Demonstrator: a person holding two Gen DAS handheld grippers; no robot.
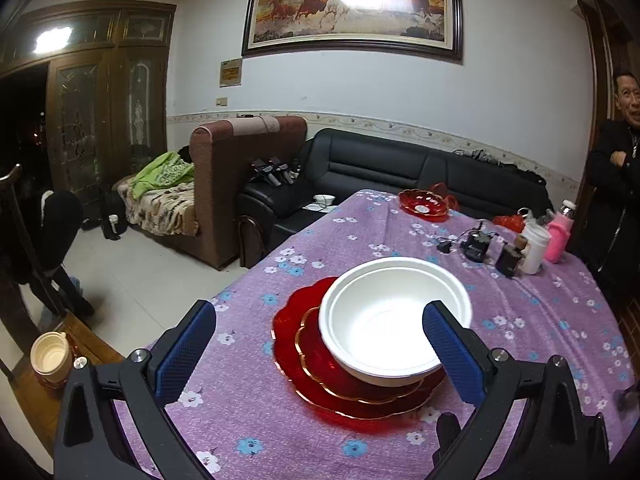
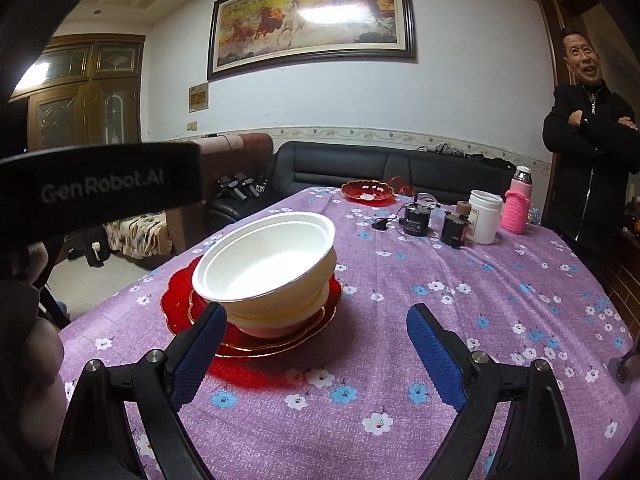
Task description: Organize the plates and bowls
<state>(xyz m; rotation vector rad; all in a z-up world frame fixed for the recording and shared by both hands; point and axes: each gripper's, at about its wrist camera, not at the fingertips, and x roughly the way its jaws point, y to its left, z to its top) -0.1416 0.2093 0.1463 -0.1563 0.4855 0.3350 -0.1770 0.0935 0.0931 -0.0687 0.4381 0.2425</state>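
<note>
A stack of white bowls sits on two stacked red plates with gold rims on the purple flowered tablecloth. My left gripper is open and empty just in front of the stack, its right pad overlapping the bowl's rim in the view. My right gripper is open and empty, in front of and to the right of the stack. Another red plate lies at the table's far edge.
Chargers, a dark jar, a white cup and a pink bottle stand at the far right. A man stands right of the table. Sofas stand behind it. The left gripper's body fills the right wrist view's left side.
</note>
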